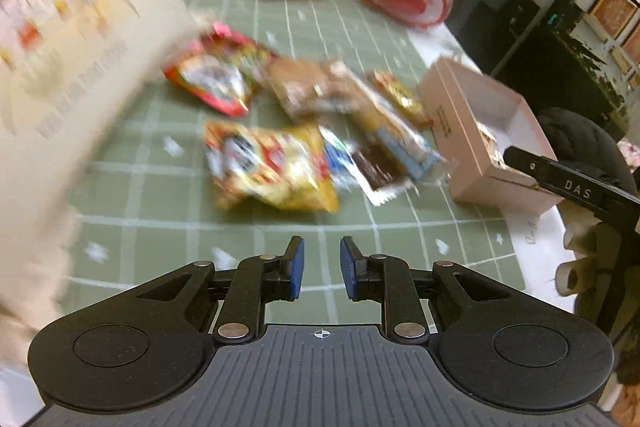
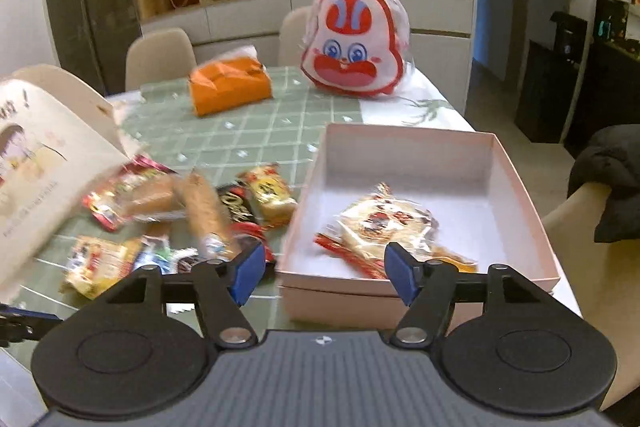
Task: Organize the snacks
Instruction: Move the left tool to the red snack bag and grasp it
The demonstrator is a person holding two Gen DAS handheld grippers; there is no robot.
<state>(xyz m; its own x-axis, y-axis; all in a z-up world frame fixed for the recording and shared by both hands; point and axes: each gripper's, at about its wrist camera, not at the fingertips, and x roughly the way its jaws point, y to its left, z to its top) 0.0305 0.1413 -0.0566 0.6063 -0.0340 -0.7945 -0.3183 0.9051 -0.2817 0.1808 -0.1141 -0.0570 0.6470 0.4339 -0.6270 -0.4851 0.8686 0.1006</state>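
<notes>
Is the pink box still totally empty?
No, the pink box already has a snack packet lying inside it near the front wall.

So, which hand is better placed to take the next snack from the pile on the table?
Left, probably. The left gripper looks straight at the snack pile, fingers empty and only narrowly apart. The right gripper is open over the pink box, with the pile off to its left.
</notes>
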